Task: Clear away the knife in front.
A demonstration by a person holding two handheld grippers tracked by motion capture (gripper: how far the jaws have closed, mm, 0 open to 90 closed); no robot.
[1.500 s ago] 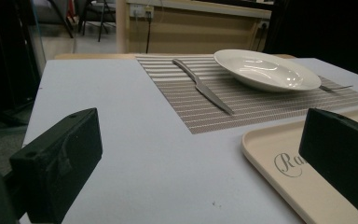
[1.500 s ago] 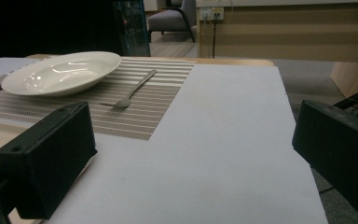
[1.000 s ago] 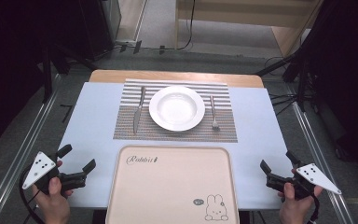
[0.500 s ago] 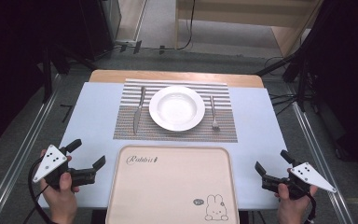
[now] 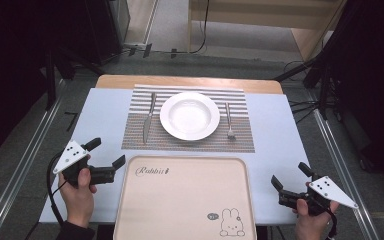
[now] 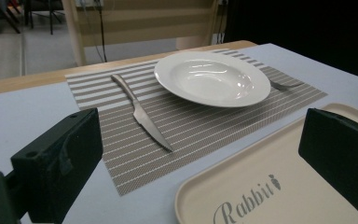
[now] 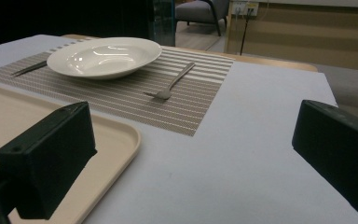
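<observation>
A pale blue-white table (image 5: 105,115) with a wooden far edge stands on a grey floor, dark hangings at both sides and pale wooden furniture beyond it; on the table lie one striped placemat (image 5: 190,142), one white plate (image 5: 189,115) at its middle, one knife (image 5: 148,123) to the plate's left, one fork (image 5: 229,121) to its right, and one beige tray (image 5: 185,200) printed with "Rabbit" and a small rabbit, nearest the person; two grippers are held, one in each hand; the left gripper (image 5: 106,159) hangs just beside the tray's left edge, its jaws wide apart and holding nothing, the knife ahead of it on the mat; the right gripper (image 5: 290,176) sits just off the tray's right edge near the table's near corner, jaws likewise wide and bare, the fork well ahead of it; compared with half a second ago, the left gripper has edged closer to the tray, while the right has shifted little; plate, cutlery, mat and tray lie unmoved.
</observation>
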